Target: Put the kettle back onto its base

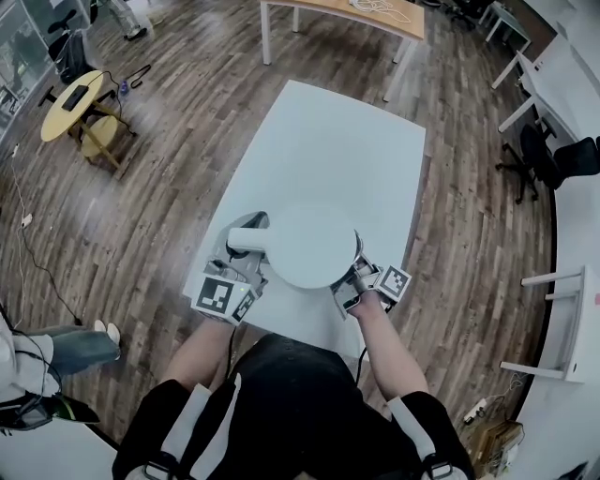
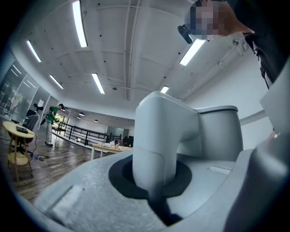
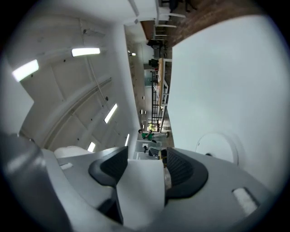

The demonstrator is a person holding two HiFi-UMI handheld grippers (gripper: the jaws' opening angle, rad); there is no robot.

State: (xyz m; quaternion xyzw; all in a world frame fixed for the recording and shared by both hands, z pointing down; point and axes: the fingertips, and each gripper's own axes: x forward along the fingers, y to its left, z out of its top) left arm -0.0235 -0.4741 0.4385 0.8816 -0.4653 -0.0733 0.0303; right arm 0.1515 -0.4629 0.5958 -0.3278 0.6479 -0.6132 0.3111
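Note:
A white kettle (image 1: 309, 246) hangs over the near end of the white table (image 1: 328, 131), its round lid facing up. My left gripper (image 1: 247, 269) is shut on the kettle's handle (image 2: 156, 136), which fills the gap between its jaws. My right gripper (image 1: 354, 277) is at the kettle's opposite side. A white part of the kettle (image 3: 140, 190) stands between its wide-set pads, with a thin gap at one pad. The round white base (image 3: 217, 147) lies on the table (image 3: 235, 68) beyond the right gripper. In the head view the kettle hides the base.
A wooden floor surrounds the table. A round yellow side table (image 1: 70, 103) stands at the far left and a wooden table (image 1: 356, 14) at the top. White desks and a black chair (image 1: 558, 159) are at the right. Another person's legs (image 1: 66, 347) show at the left edge.

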